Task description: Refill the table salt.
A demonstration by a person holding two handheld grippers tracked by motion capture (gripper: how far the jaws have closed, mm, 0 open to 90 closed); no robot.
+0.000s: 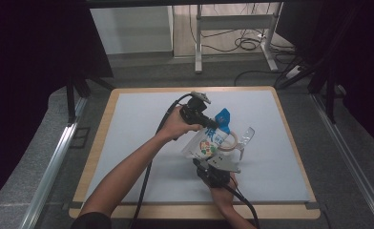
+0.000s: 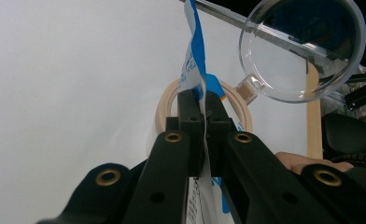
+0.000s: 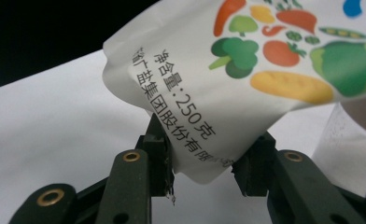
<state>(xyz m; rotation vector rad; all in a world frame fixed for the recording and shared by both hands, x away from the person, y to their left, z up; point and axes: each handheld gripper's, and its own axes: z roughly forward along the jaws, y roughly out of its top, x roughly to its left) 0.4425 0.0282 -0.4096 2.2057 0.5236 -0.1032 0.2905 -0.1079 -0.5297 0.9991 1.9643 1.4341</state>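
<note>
Pouch (image 1: 205, 143) is hanging tilted above the tabletop (image 1: 137, 138) centre, left gripper (image 1: 209, 123) pinching its top edge shut while right gripper (image 1: 215, 164), jaws part-closed, is bracing its lower corner, apparently steadying it over the ring (image 1: 229, 141).

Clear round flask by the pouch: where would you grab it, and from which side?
By the narrow neck, I'd say. The flask has a wide, smooth, round bulb that jaws would likely slip on; its short neck with a cork-coloured stopper is slimmer. In the left gripper view the neck points toward the wooden ring and pouch, so come from above, jaws across the neck.
</note>
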